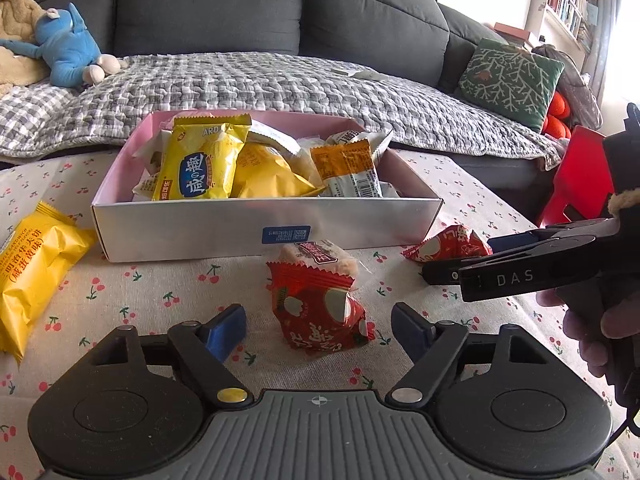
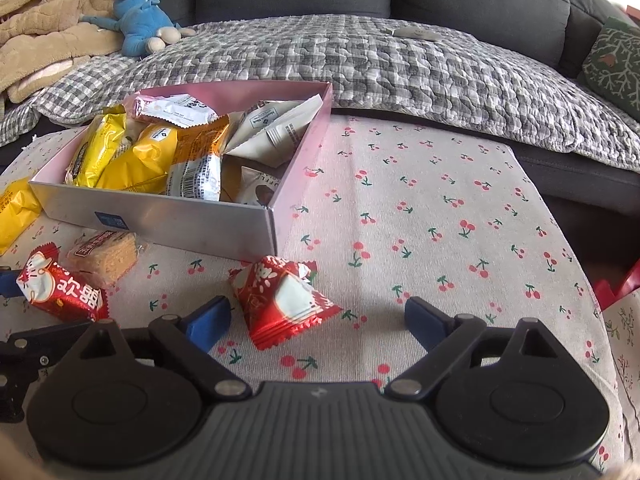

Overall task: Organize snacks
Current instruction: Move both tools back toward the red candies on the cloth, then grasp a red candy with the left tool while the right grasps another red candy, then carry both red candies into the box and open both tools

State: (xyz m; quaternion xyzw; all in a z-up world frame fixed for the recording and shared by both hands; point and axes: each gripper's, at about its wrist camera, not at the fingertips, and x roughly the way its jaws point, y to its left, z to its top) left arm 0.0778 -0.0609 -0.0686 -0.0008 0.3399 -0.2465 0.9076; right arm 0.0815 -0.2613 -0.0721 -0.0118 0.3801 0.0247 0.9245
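A pink-and-silver box [image 1: 264, 224] [image 2: 160, 208] holding several snack packets stands on the cherry-print tablecloth. In front of it one red packet [image 1: 320, 312] [image 2: 60, 288] lies between the fingers of my left gripper [image 1: 318, 328], and the blue pads stand clear of it on both sides. A second red packet [image 2: 280, 300] [image 1: 452, 242] lies inside my right gripper [image 2: 316, 320], nearer its left pad and untouched. A wafer in clear wrap [image 1: 320, 256] [image 2: 104, 256] rests against the box front. A yellow packet [image 1: 32, 268] [image 2: 16, 208] lies left of the box.
Behind the table runs a dark grey sofa with a checked quilt [image 1: 280, 84], a blue plush toy [image 1: 68, 52] and a green cushion [image 1: 508, 80]. A red chair [image 1: 576, 176] stands past the table's right edge. Bare tablecloth [image 2: 440, 208] stretches right of the box.
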